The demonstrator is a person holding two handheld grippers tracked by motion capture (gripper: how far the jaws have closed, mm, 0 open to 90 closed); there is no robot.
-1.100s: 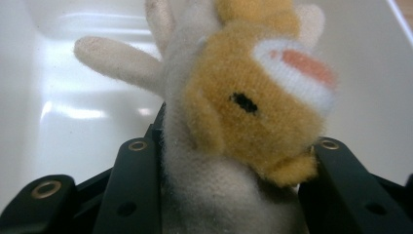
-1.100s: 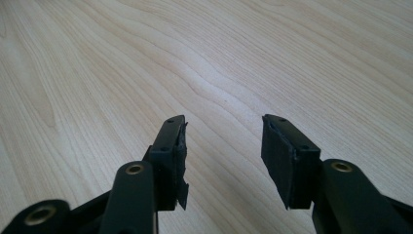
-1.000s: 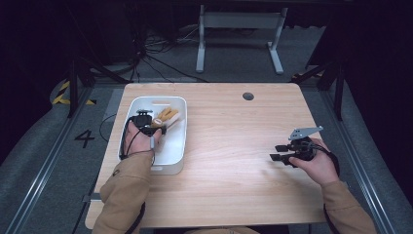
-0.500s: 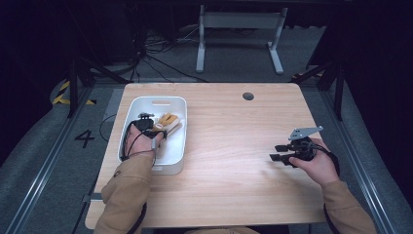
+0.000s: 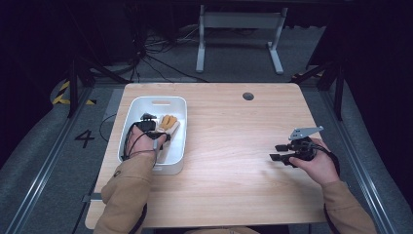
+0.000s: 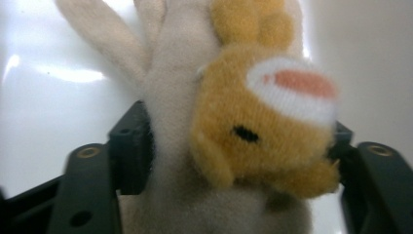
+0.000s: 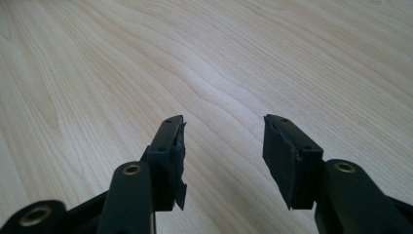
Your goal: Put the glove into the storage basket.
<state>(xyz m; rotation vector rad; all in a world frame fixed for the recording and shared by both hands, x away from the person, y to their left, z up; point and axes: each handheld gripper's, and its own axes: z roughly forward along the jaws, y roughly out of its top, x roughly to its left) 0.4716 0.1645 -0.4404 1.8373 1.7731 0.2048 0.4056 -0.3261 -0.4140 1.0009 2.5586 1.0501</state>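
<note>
With its jaws just widened around the plush toy (image 6: 243, 131) inside the white bin (image 5: 176, 165) at the counter's left, the left tool (image 5: 157, 127) should lift straight up, pads apparently still brushing plush.

The plush toy (image 6: 234, 146) — cream body, long ears, an orange-yellow face patch with a white-and-pink muzzle — lies in the white bin (image 5: 178, 141) (near its right wall), head toward the far end.
</note>
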